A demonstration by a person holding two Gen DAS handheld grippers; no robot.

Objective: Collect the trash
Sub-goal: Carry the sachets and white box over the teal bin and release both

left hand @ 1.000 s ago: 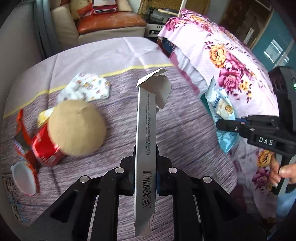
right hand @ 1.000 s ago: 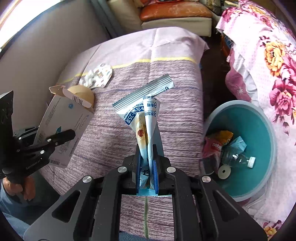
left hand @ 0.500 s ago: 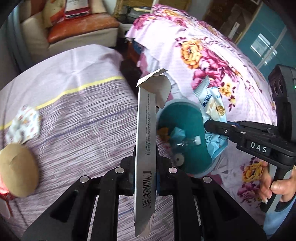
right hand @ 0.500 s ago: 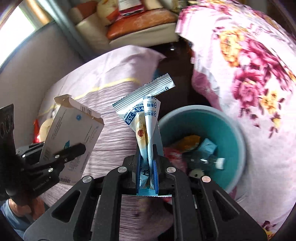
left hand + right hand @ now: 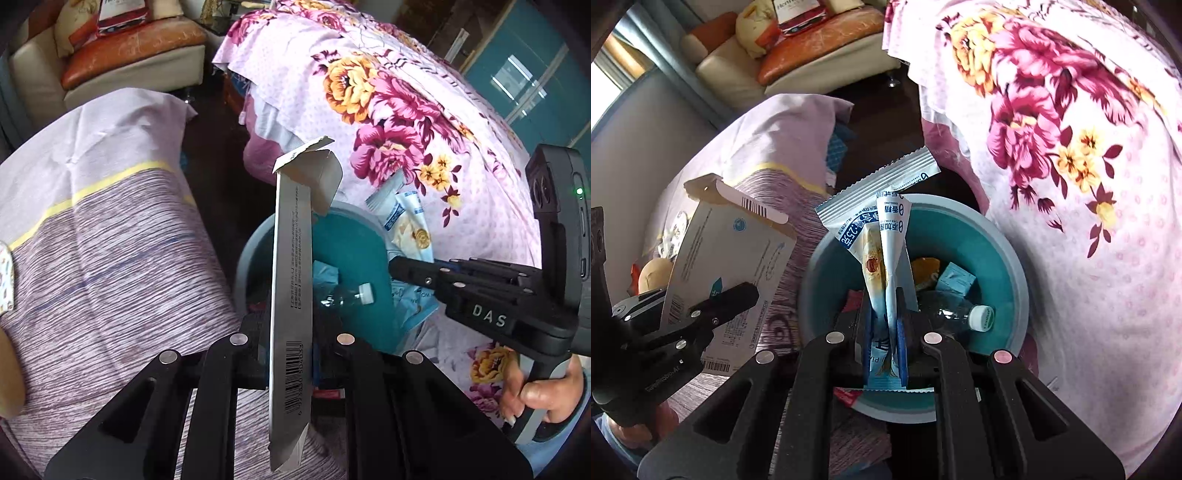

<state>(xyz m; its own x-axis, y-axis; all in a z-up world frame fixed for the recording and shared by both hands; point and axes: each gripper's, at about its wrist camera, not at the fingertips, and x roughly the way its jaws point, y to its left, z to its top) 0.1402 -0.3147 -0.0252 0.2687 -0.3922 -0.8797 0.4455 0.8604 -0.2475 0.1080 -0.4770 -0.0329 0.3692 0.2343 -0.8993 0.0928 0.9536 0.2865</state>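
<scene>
My left gripper (image 5: pixel 290 328) is shut on a flattened white cardboard box (image 5: pixel 291 295) with a barcode, seen edge-on; the same box (image 5: pixel 727 266) shows its face in the right wrist view. My right gripper (image 5: pixel 884 325) is shut on a blue-and-white snack wrapper (image 5: pixel 882 236), which hangs over the teal bin (image 5: pixel 1015 266). Seen from the left wrist, the wrapper (image 5: pixel 406 225) is above the bin (image 5: pixel 354 254), at its right side. In the bin lie a clear plastic bottle (image 5: pixel 956 314) with a white cap, a blue scrap and an orange wrapper.
A table under a purple striped cloth (image 5: pixel 110 277) stands left of the bin. Right of the bin is a bed with a pink floral cover (image 5: pixel 399 110). A sofa with an orange cushion (image 5: pixel 129 40) is at the back. A tan round thing (image 5: pixel 653 273) lies on the table.
Both grippers have swung from over the table to the bin, each still holding its piece. The bin has come under the wrapper and beside the box; the table trash has slid out left.
</scene>
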